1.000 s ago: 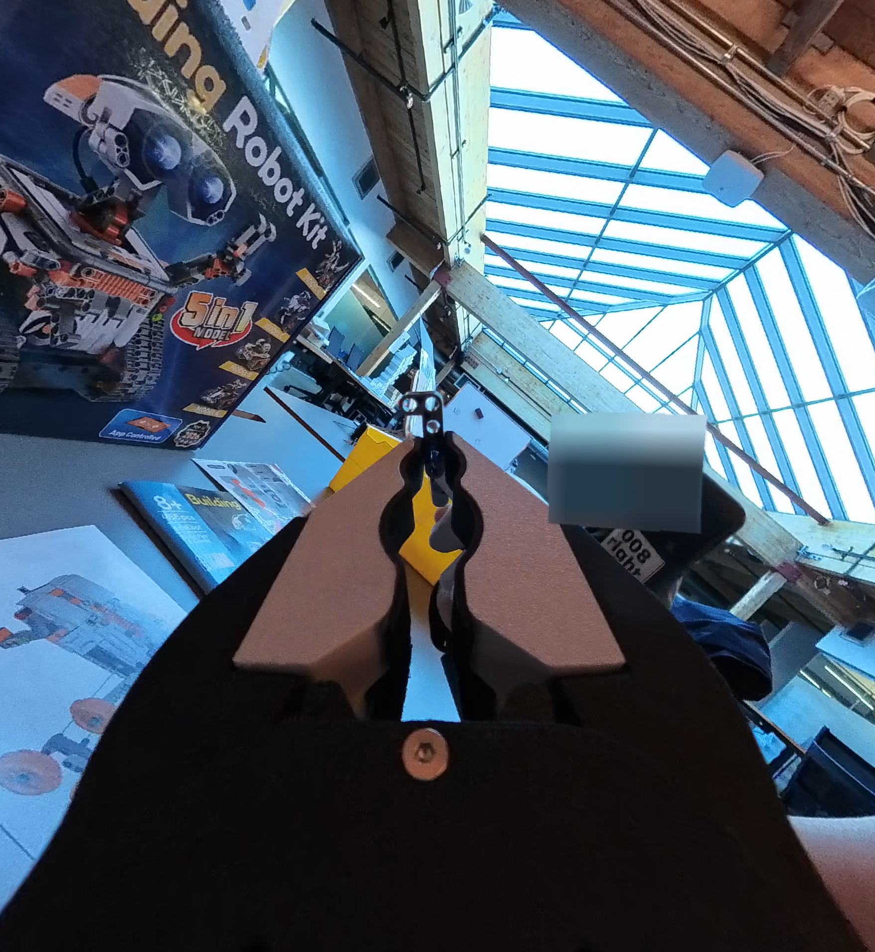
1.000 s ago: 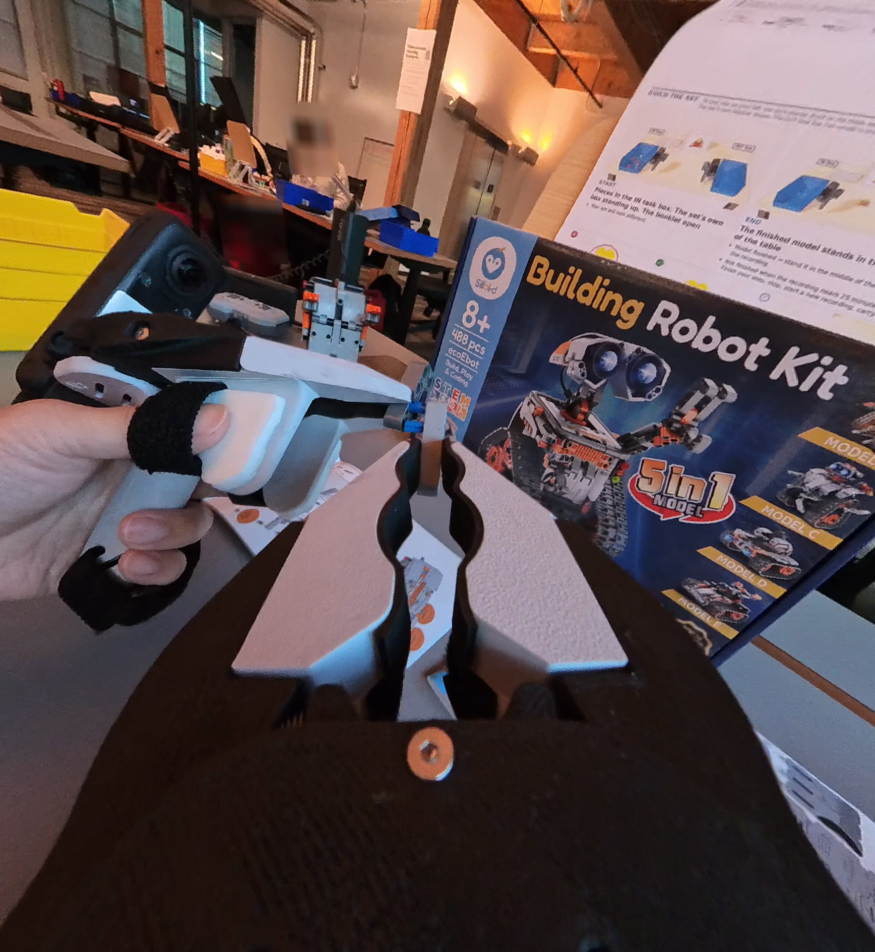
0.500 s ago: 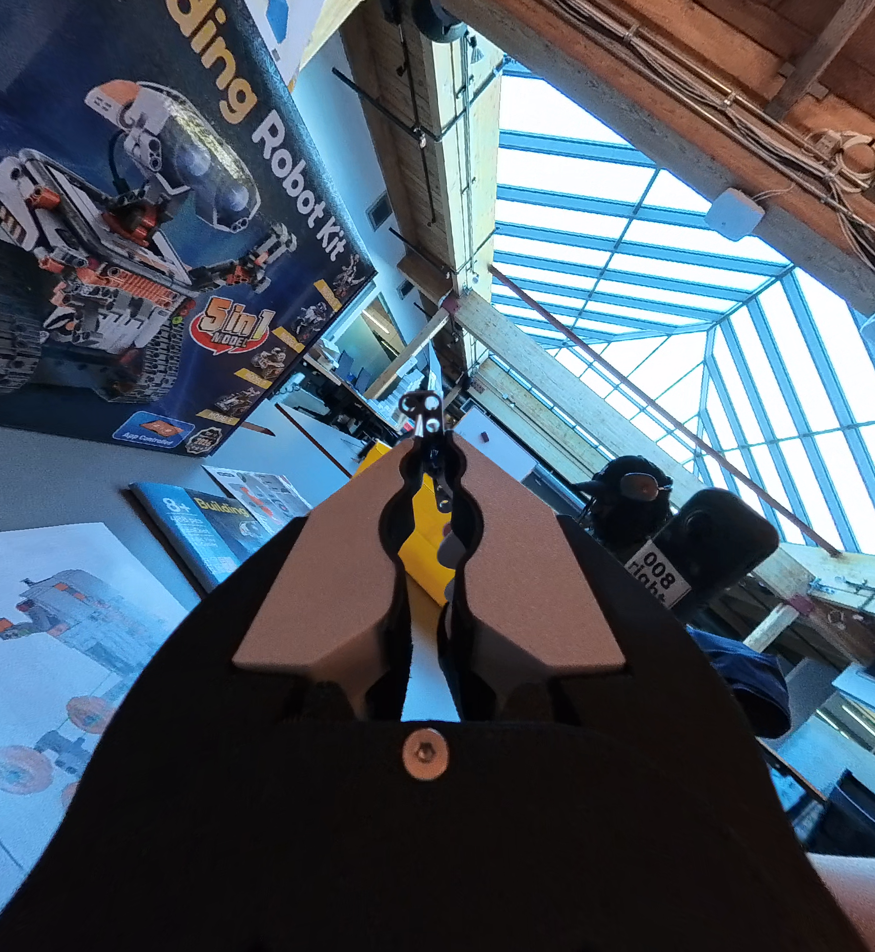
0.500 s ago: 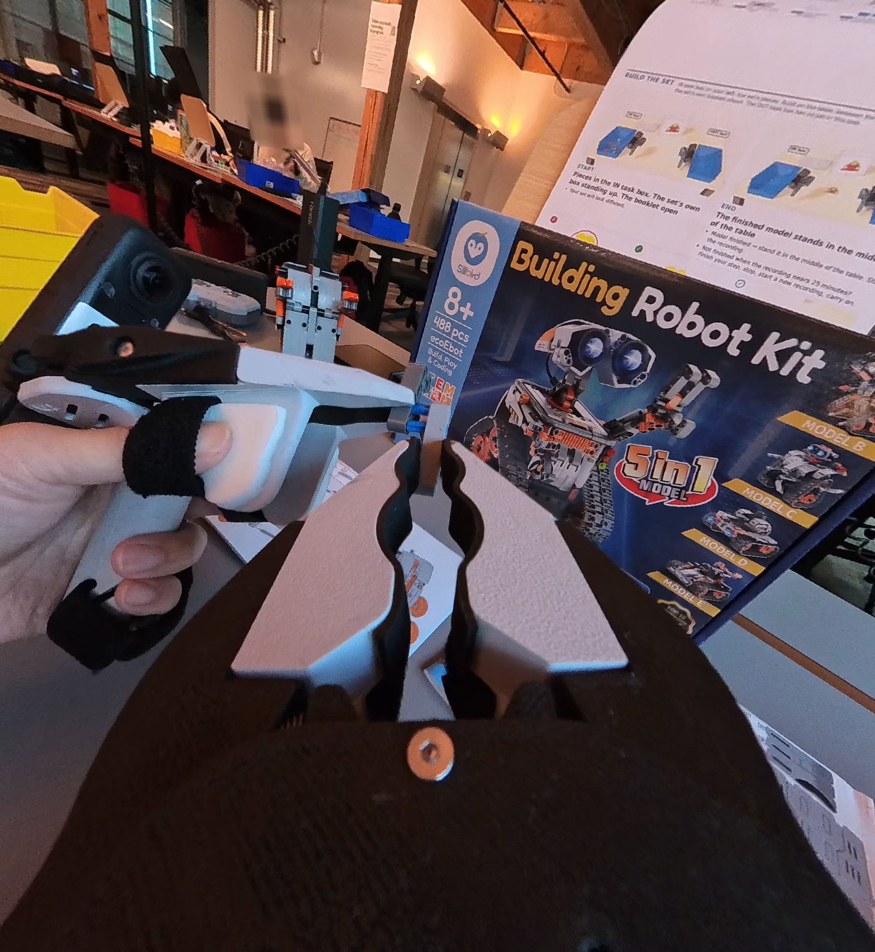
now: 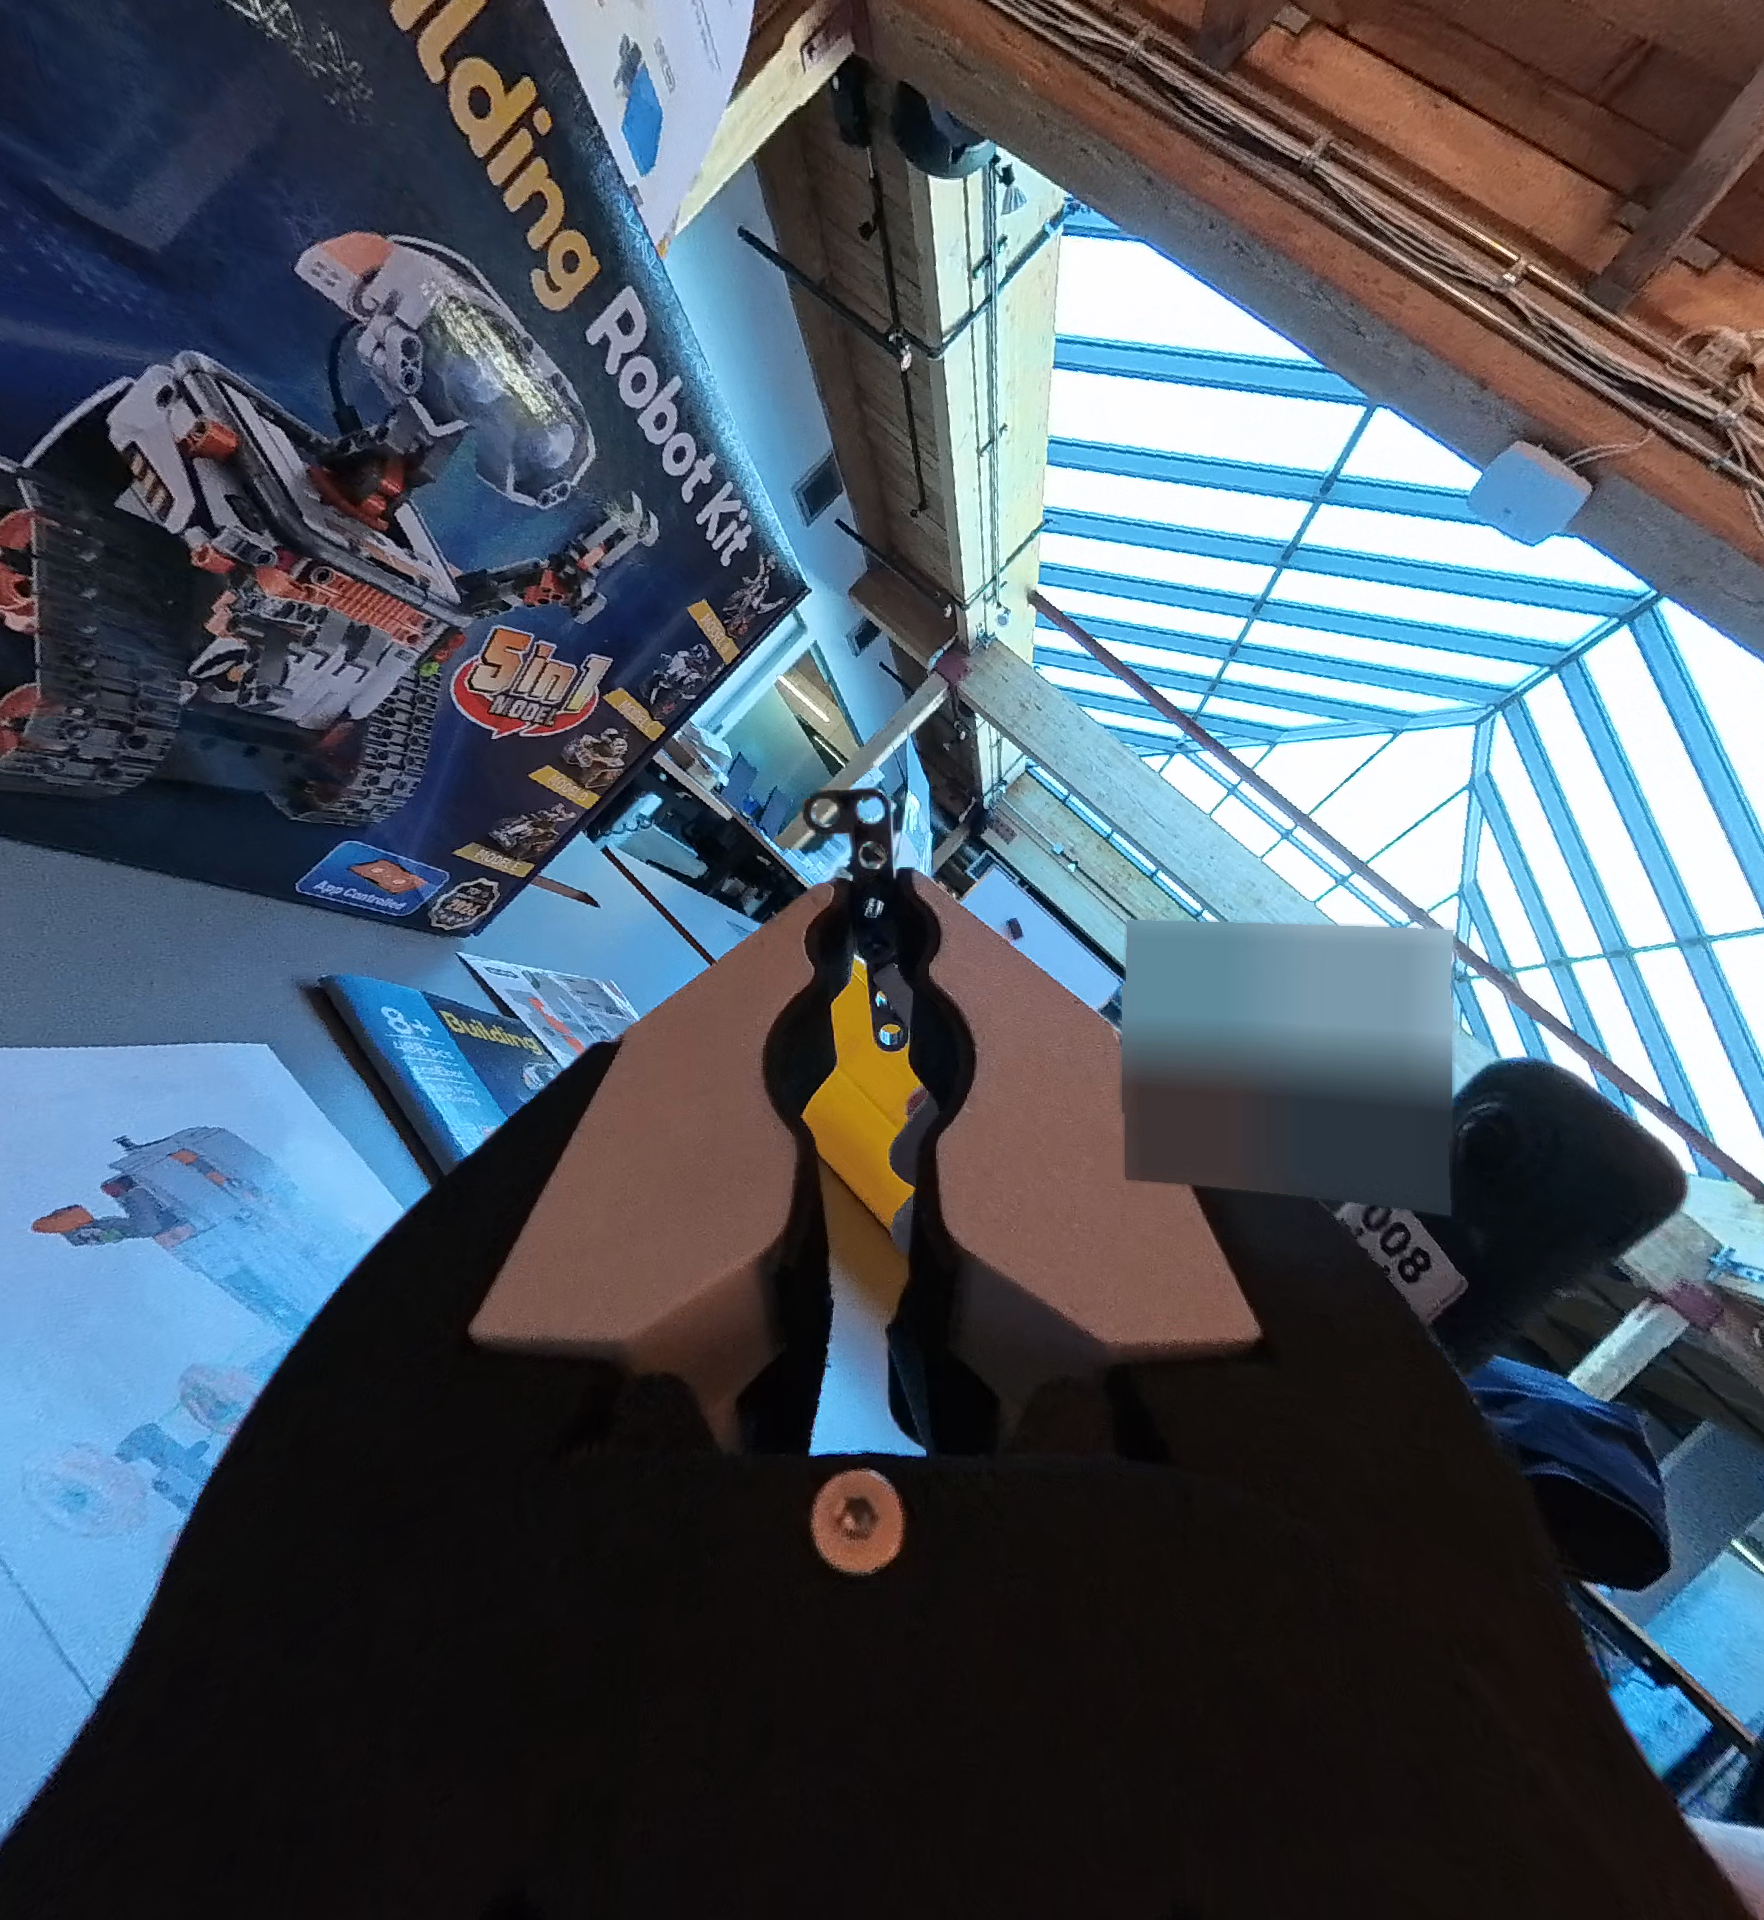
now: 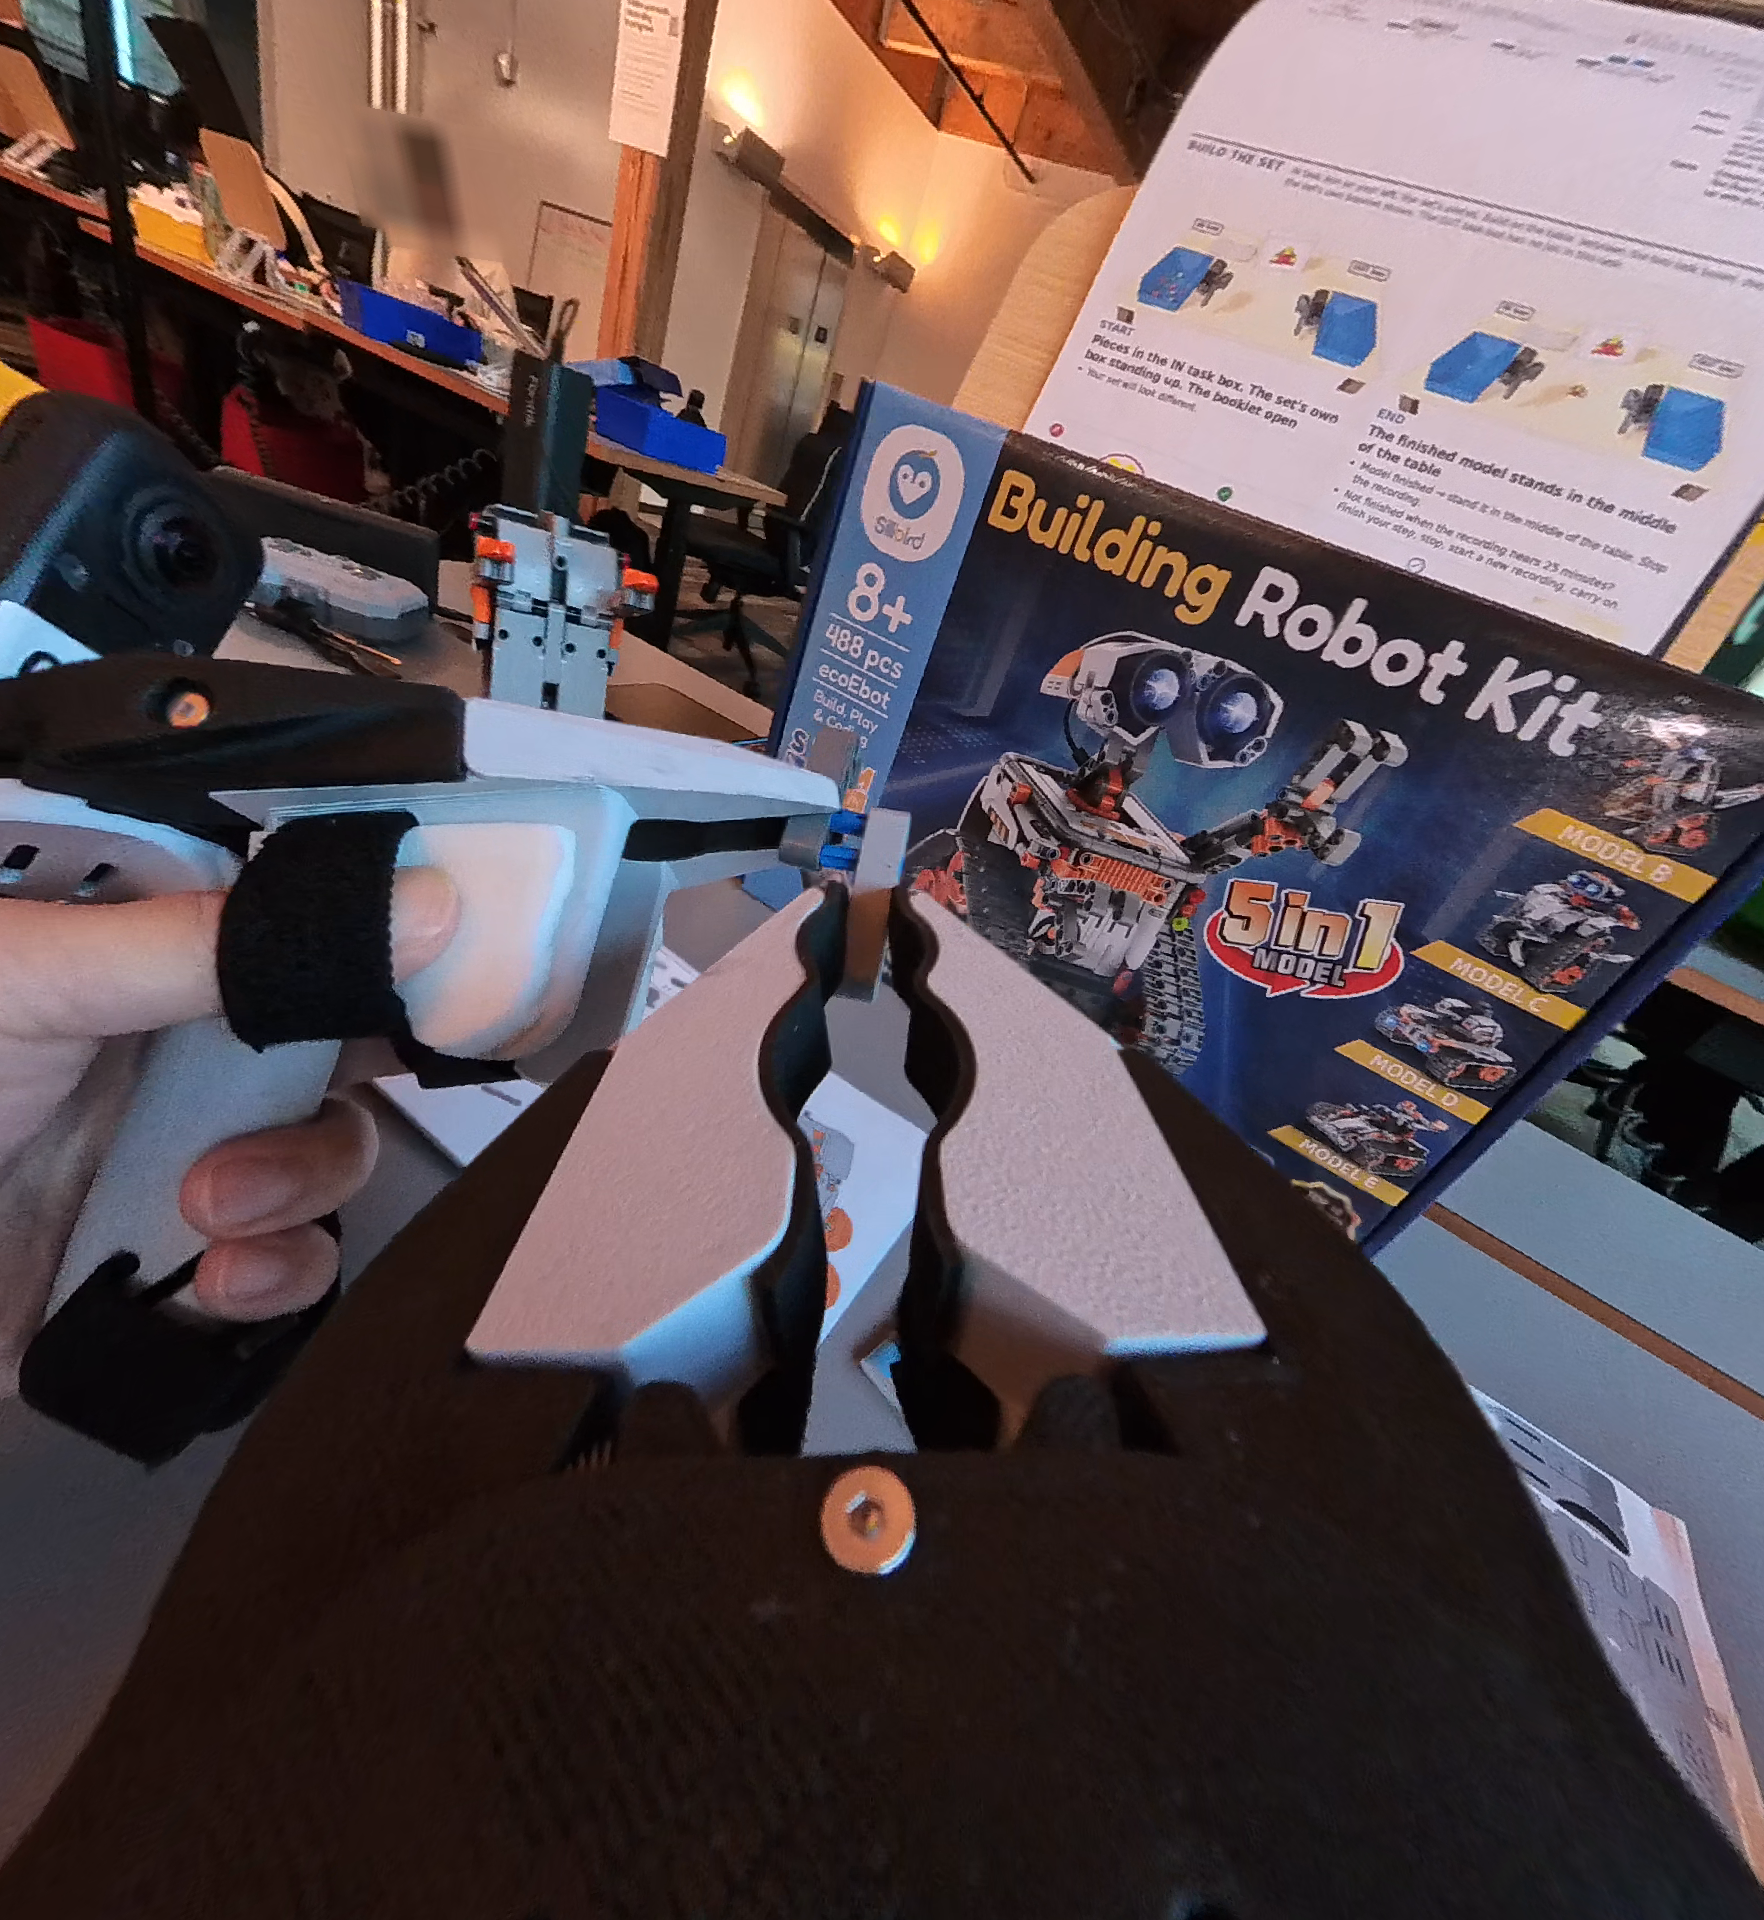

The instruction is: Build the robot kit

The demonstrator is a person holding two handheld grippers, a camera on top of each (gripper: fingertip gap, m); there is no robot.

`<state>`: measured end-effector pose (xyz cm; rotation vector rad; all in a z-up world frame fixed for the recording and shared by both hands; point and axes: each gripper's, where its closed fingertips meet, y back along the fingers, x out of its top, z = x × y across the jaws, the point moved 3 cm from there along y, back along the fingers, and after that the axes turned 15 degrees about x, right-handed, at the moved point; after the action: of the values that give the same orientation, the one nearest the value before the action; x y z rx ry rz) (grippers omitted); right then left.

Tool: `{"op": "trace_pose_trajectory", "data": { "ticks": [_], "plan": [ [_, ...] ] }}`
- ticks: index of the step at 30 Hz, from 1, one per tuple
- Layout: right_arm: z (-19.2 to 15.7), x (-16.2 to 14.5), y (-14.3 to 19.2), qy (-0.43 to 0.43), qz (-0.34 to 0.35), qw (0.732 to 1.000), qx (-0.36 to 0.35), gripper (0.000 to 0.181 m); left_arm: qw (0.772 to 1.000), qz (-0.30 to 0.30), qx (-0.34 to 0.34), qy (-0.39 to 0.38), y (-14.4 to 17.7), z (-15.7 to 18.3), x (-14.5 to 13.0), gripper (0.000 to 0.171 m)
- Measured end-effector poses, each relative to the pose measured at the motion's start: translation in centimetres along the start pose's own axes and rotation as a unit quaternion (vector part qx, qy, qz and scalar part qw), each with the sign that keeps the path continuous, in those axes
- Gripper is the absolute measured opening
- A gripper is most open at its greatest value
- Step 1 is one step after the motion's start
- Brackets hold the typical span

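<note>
My left gripper (image 5: 870, 899) is shut on a small dark perforated beam (image 5: 862, 831) that sticks out past its tips. In the right wrist view this gripper (image 6: 805, 831) comes in from the left, held by a hand (image 6: 78, 1039), and blue pins (image 6: 836, 844) show at its tips. My right gripper (image 6: 862, 904) is shut on a small grey beam piece (image 6: 880, 883), held upright. The grey piece meets the blue pins at the left gripper's tips. Both are held in the air in front of the blue robot kit box (image 6: 1273, 831).
A partly built grey and orange model (image 6: 556, 613) stands on the table behind the left gripper. An instruction board (image 6: 1480, 312) leans behind the box. Printed sheets (image 5: 78, 1247), a booklet (image 5: 442, 1049) and a yellow bin (image 5: 847, 1091) lie on the grey table (image 6: 1636, 1278). The grippers are tip to tip, or close to it.
Both grippers stay shut on their pieces. The left wrist view has tilted and swung a little. The right gripper has drawn slightly closer to the left gripper's tips.
</note>
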<state>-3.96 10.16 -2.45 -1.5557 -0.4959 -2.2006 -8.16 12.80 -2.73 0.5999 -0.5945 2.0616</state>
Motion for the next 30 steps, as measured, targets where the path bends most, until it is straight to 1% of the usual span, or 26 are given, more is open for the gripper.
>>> {"op": "trace_pose_trajectory", "data": {
  "ticks": [9, 13, 20, 26, 30],
  "plan": [
    [-0.27, -0.25, -0.46, -0.007, 0.003, 1.000, -0.011, 0.006, 1.000, 0.010, 0.005, 0.017, 0.00, -0.48, 0.18, 0.005],
    [-0.23, -0.04, -0.68, -0.012, 0.001, 0.999, -0.031, 0.006, 1.000, 0.020, 0.006, 0.014, -0.07, -0.45, 0.41, 0.005],
    [0.11, -0.30, -0.57, -0.013, -0.006, 0.999, -0.035, 0.006, 1.000, 0.006, 0.003, 0.016, -0.35, -0.59, 0.22, 0.005],
    [0.22, -0.29, -0.66, -0.017, -0.015, 0.998, -0.052, 0.006, 1.000, 0.015, 0.008, 0.010, -0.48, -0.62, 0.25, 0.005],
    [0.33, -0.32, -0.59, -0.043, -0.005, 0.998, -0.035, 0.006, 1.000, 0.009, 0.005, 0.004, -0.50, -0.59, 0.28, 0.005]
  ]
}}
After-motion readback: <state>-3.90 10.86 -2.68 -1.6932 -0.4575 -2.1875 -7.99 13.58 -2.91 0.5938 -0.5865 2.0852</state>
